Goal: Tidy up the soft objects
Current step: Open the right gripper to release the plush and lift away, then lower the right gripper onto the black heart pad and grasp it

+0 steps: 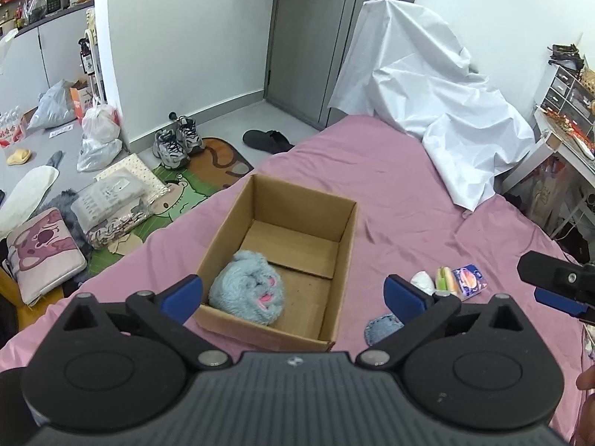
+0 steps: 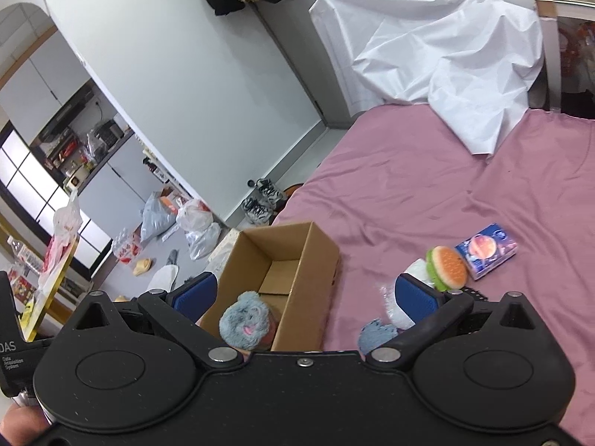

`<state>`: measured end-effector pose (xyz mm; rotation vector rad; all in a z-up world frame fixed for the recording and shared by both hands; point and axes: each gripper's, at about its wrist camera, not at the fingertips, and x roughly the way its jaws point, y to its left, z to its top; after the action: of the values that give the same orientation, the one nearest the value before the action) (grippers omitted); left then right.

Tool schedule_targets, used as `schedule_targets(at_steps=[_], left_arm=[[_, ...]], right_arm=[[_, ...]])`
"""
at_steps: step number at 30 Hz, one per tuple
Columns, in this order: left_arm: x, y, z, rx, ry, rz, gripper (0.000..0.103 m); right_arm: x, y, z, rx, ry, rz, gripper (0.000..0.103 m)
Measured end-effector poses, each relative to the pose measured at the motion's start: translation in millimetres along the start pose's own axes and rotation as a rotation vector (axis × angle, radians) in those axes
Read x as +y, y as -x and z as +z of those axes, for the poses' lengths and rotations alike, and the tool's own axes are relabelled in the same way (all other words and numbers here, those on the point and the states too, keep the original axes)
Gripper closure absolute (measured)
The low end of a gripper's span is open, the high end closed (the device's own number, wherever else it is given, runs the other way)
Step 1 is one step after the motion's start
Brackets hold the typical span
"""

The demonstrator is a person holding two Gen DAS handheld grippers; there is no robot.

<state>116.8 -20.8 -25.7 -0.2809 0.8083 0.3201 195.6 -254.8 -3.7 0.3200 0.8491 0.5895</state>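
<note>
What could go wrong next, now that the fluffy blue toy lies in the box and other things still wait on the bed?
1. The cardboard box is light and sits on a soft pink sheet, near the bed's edge; a push from the tongs could slide or tip it.
2. The burger toy, white soft item and tissue pack lie close together, so the open right tongs may catch two.
3. The denim piece lies flat and may be hard to pinch.

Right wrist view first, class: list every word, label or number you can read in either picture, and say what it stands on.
"DAS", then small "Data Acquisition System": on the black device at the left edge of the right wrist view.
Blue packet on the pink bedsheet: picture only, print too small to read.
Red-lettered pack on the floor: blurred, unreadable.
</note>
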Motion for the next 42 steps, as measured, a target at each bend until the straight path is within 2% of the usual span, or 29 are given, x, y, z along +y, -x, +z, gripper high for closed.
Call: schedule_targets(at_steps=[14, 22, 29, 37, 40, 42], left_arm=[[-34.3, 10.6, -1.9, -0.033, -0.007, -0.021, 0.000], [-54.6, -0.1, -10.1, 0.015, 0.002, -0.030, 0.000], [-69.9, -14.4, -18.3, 0.037, -0.004, -0.069, 0.000], [-84.3, -37.3, -22.0, 0.043, 0.005, -0.100, 0.000], [-91.7, -49.2, -24.2, 0.055, 0.005, -0.122, 0.001], [-97.7, -58.1, -25.9, 0.066, 0.001, -0.130, 0.002]], right_arm=[[-44.9, 30.5, 3.6, -0.057, -0.067, -0.026, 0.000], [-67.1, 36.4, -1.2, -0.054, -0.096, -0.043, 0.000], [-88.7, 33.8, -4.5, -0.044, -0.121, -0.086, 0.000], [-114.3, 20.6, -7.6, -0.041, -0.228, -0.125, 0.001], [-121.7, 10.5, -11.6, -0.014, -0.259, -0.130, 0.003], [-125.7, 3.9, -13.6, 0.005, -0.277, -0.144, 0.009]])
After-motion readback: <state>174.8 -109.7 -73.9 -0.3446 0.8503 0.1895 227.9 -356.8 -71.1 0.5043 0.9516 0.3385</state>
